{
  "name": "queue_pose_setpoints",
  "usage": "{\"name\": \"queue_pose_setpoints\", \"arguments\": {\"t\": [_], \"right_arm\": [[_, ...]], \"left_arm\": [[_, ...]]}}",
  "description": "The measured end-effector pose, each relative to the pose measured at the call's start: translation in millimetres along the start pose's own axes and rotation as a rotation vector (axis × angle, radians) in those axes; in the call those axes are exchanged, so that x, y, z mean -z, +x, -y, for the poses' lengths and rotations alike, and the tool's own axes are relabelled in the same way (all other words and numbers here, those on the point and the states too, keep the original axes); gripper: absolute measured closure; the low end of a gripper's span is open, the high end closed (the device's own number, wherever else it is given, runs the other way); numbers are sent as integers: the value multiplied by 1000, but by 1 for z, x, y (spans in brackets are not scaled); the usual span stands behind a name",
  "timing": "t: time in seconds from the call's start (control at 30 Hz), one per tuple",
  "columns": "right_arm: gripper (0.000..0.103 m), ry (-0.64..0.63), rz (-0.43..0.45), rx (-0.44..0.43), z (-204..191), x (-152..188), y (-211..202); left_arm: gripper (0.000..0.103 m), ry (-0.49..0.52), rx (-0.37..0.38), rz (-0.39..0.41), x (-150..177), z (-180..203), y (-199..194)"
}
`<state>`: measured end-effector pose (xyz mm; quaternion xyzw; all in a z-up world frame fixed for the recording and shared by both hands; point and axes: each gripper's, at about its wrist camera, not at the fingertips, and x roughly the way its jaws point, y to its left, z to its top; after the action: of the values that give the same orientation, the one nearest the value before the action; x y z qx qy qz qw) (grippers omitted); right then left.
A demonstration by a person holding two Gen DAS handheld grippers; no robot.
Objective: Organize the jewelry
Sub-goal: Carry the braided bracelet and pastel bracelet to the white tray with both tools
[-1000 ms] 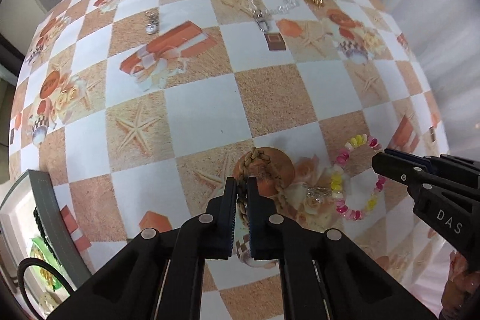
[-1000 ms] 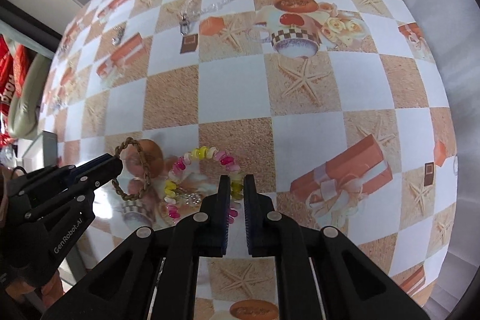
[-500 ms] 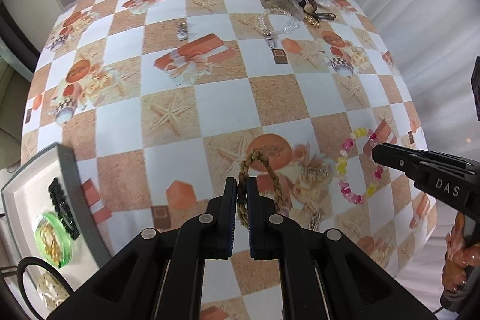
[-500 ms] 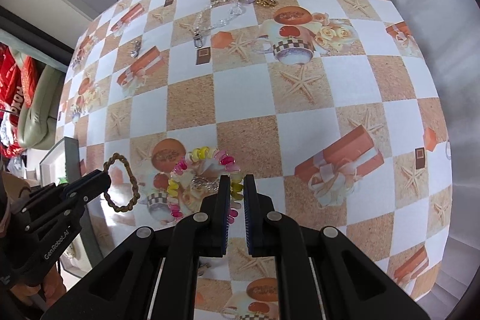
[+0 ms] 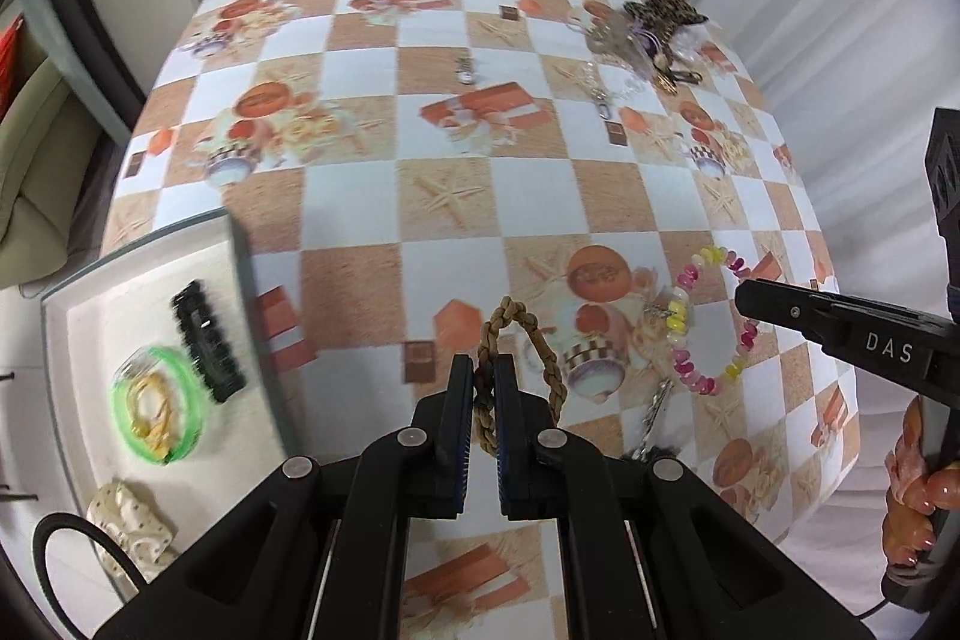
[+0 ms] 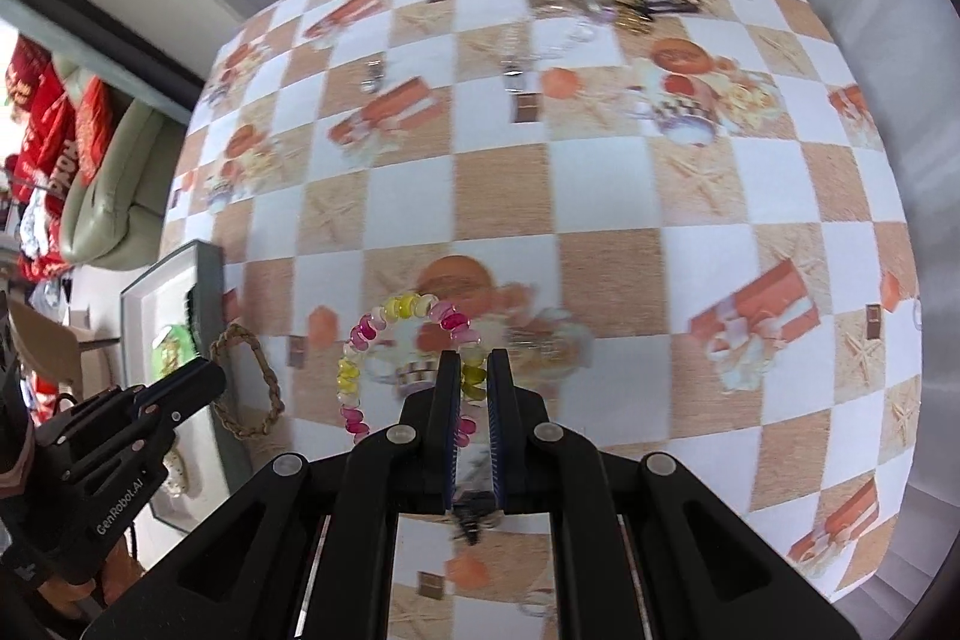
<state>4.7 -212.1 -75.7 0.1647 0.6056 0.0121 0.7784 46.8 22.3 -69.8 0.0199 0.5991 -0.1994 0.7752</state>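
**Two bracelets held above the bench, tray at the left edge**

Nearest, the left gripper [image 5: 480,400] is seen with its jaws closed narrowly on a braided rope bracelet [image 5: 528,358], whose loop hangs free beside the pads. The right gripper [image 6: 468,388] is likewise clamped on a beaded bracelet [image 6: 408,346] of pink and yellow beads, with a small dark charm [image 6: 474,520] dangling below. Both pieces are gripped by a thin section only, so a slip is judged possible if either hand is swung sharply; the hanging charm could also catch on the tray's rim during a low pass.

At the bench's left edge a grey-rimmed tray [image 5: 240,280] is placed, already holding a black hair clip [image 5: 207,340], a green bangle [image 5: 159,403] and a pale fabric piece [image 5: 129,526]. Little free floor is left inside it, and a bracelet dropped near its outer side could fall off the bench.

Between the grippers and the far side, the checked bench [image 5: 354,196] lies open. At the far right corner a pile of remaining jewelry [image 5: 648,34] is heaped close to the edge.
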Motion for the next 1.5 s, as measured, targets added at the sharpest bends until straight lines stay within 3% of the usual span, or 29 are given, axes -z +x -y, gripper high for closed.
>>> {"name": "queue_pose_setpoints", "arguments": {"t": [0.5,0.9,1.17,1.5], "right_arm": [[94,-226,-32,-93,-123,12,10],[94,-414,-141,-126,-215,46,52],[94,-489,-211,-100,-249,62,87],[94,-492,-300,-56,-255,65,133]], "left_arm": [[92,-173,-60,40,61,-87,-41],[92,-304,-122,-28,130,-144,-34],[92,-340,-166,-78,156,-163,-15],[92,-350,-188,-109,163,-167,-1]]}}
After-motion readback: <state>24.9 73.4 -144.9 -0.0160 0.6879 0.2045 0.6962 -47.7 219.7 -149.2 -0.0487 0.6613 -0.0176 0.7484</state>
